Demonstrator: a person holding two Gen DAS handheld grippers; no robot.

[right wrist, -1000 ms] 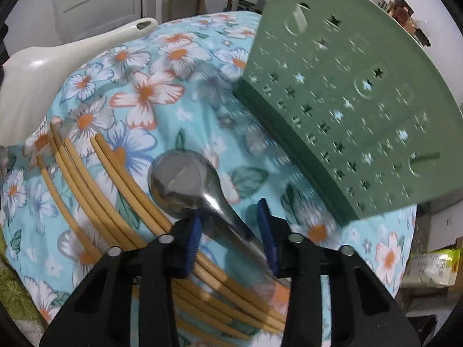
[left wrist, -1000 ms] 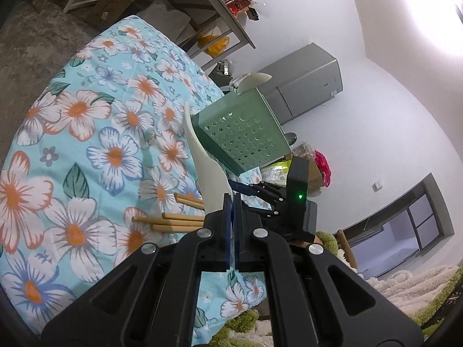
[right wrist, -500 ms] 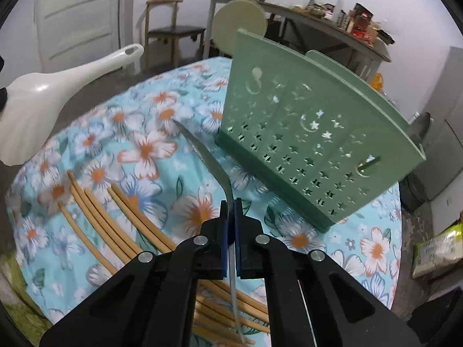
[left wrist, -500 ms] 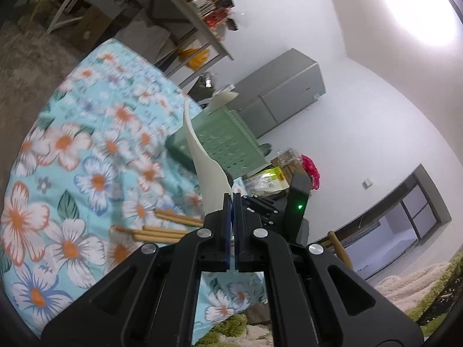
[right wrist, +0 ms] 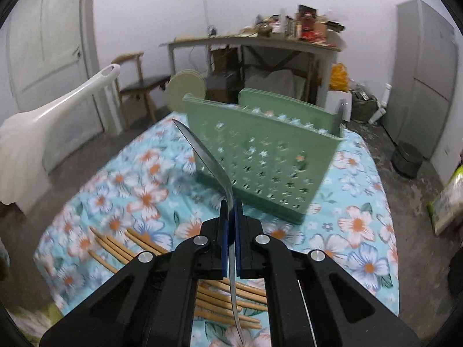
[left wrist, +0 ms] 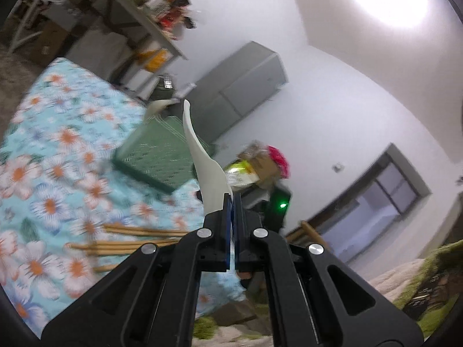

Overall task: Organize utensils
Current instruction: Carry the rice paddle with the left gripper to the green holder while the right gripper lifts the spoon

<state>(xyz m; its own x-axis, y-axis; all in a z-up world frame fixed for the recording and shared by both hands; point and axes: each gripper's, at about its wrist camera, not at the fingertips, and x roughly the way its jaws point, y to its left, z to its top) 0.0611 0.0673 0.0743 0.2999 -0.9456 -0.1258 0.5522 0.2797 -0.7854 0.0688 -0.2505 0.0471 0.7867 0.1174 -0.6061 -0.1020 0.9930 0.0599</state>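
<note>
The right gripper (right wrist: 230, 217) is closed on the metal spoon (right wrist: 208, 162), held edge-on by its handle so the bowl points toward the green holder (right wrist: 266, 167) on the flowered worktop (right wrist: 361, 231). The left gripper (left wrist: 232, 211) is clamped on the white plastic spoon (left wrist: 202, 162), probably by its bowl, though blur hides this. Bamboo chopsticks (right wrist: 121, 248) lie on the cloth, not yet sorted.

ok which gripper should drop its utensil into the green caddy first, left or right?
Right, probably. The right gripper faces the green caddy squarely, metal spoon aimed at it. The left gripper sees it off-centre.
</note>
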